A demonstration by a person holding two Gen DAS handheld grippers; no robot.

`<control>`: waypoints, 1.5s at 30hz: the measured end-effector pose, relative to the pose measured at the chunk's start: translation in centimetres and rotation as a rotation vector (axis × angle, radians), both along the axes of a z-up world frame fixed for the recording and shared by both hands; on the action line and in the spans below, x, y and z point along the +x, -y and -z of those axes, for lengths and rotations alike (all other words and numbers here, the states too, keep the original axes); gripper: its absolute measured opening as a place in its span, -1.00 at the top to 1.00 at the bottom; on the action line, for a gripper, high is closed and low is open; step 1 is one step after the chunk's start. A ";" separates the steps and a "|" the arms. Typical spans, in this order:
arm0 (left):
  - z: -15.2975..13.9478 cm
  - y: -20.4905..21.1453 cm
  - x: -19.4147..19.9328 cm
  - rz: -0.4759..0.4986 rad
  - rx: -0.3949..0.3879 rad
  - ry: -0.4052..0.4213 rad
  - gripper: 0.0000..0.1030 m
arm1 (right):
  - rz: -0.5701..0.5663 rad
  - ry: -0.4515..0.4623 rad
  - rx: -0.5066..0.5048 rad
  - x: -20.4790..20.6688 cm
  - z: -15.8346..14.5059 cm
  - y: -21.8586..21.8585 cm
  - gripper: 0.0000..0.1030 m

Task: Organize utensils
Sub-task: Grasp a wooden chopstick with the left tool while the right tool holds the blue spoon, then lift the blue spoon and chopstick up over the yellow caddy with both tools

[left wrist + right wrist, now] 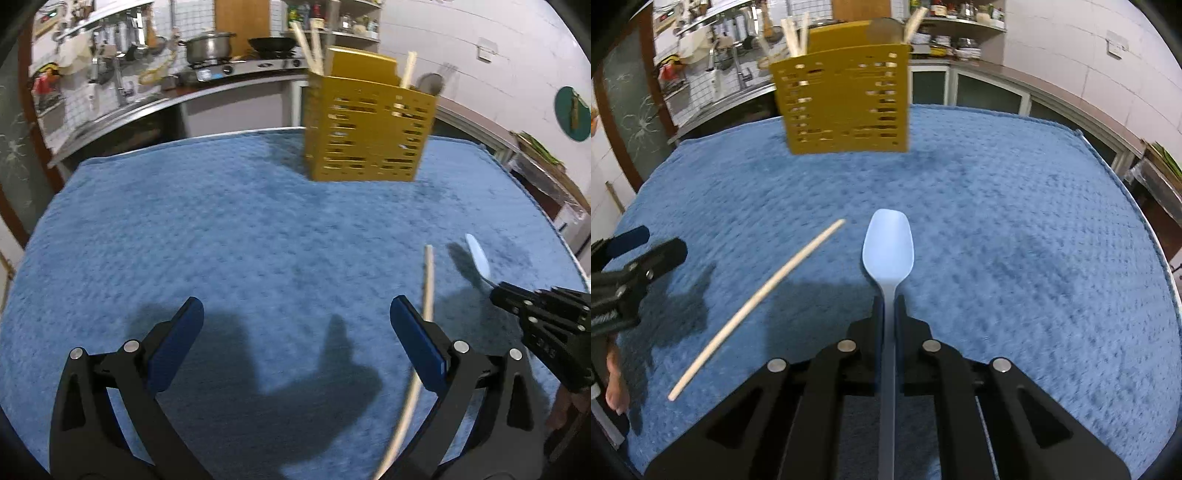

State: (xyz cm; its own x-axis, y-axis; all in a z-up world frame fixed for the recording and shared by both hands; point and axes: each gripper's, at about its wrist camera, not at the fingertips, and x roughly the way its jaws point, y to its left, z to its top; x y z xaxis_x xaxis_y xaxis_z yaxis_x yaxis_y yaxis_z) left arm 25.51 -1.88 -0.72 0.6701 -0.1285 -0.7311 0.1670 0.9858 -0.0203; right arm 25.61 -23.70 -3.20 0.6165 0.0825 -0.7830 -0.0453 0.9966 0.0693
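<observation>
Right gripper (pixel 889 306) jaws grasp spoon (pixel 888 247); left gripper (pixel 295 314) jaws released over open towel (pixel 221 221).

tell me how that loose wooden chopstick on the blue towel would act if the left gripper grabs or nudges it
The chopstick is thin, straight and looks like wood, so it is probably stiff and very light. If round, it might roll when nudged, though the nubby towel should damp that. Gripped near one end by the open left gripper, it may pivot.
</observation>
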 end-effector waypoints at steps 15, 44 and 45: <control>1.6 9.7 1.7 0.222 0.110 -0.064 -0.51 | 0.095 -0.022 0.004 1.1 0.7 5.6 0.88; -2.2 7.7 4.0 0.141 -0.007 0.035 0.91 | 0.057 0.064 0.061 2.1 -2.0 5.0 0.88; -2.8 7.2 3.9 0.134 -0.022 0.053 0.92 | 0.054 0.082 0.077 2.0 -2.4 4.9 0.88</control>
State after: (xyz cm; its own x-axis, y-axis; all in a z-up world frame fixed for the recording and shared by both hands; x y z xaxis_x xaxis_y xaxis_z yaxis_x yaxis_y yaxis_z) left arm 29.41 -9.12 2.11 0.6835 -0.2357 -0.6909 0.2989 0.9538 -0.0297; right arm 27.61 -28.64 -0.77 0.6830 0.1059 -0.7227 -0.0006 0.9895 0.1444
